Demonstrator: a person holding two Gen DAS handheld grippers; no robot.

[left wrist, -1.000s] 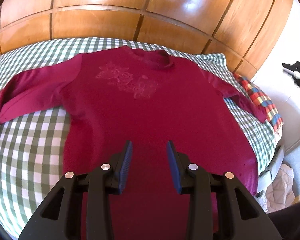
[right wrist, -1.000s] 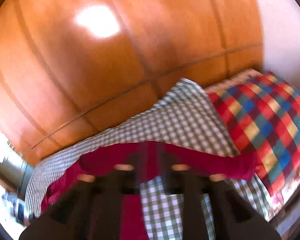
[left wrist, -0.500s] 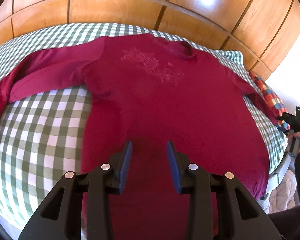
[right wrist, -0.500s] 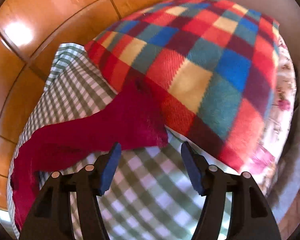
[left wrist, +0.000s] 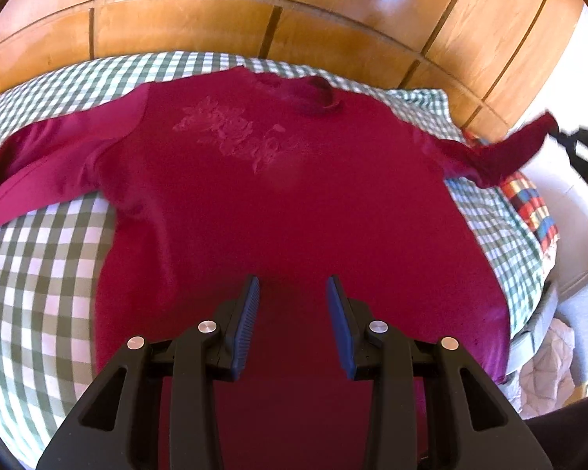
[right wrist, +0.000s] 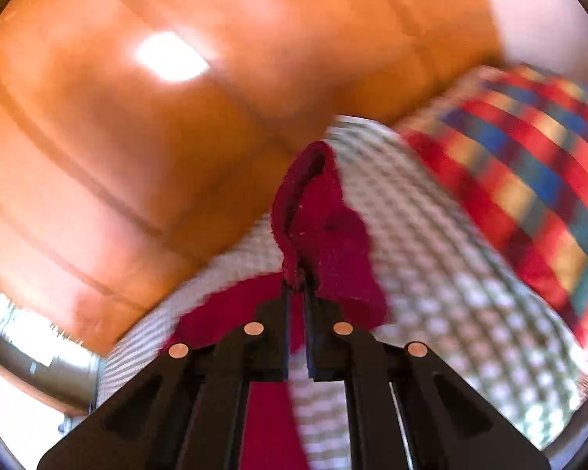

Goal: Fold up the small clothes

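Observation:
A dark red long-sleeved shirt (left wrist: 294, 203) with a faint flower print lies face up on the green checked bed cover (left wrist: 35, 274). My left gripper (left wrist: 293, 297) is open and empty, hovering over the shirt's lower middle. My right gripper (right wrist: 298, 286) is shut on the cuff of the shirt's right sleeve (right wrist: 317, 211) and holds it lifted off the bed. In the left wrist view that sleeve (left wrist: 505, 152) rises to the right toward the right gripper (left wrist: 580, 145). The left sleeve (left wrist: 47, 164) lies flat on the bed.
A wooden panelled headboard (left wrist: 294, 11) runs behind the bed. A bright multicoloured checked blanket (right wrist: 529, 180) lies at the bed's right side; it also shows in the left wrist view (left wrist: 533, 211). A white wall is at right.
My right gripper has shut on the right sleeve's cuff and lifted it up off the bed. The left gripper has stayed open over the shirt, shifting slightly.

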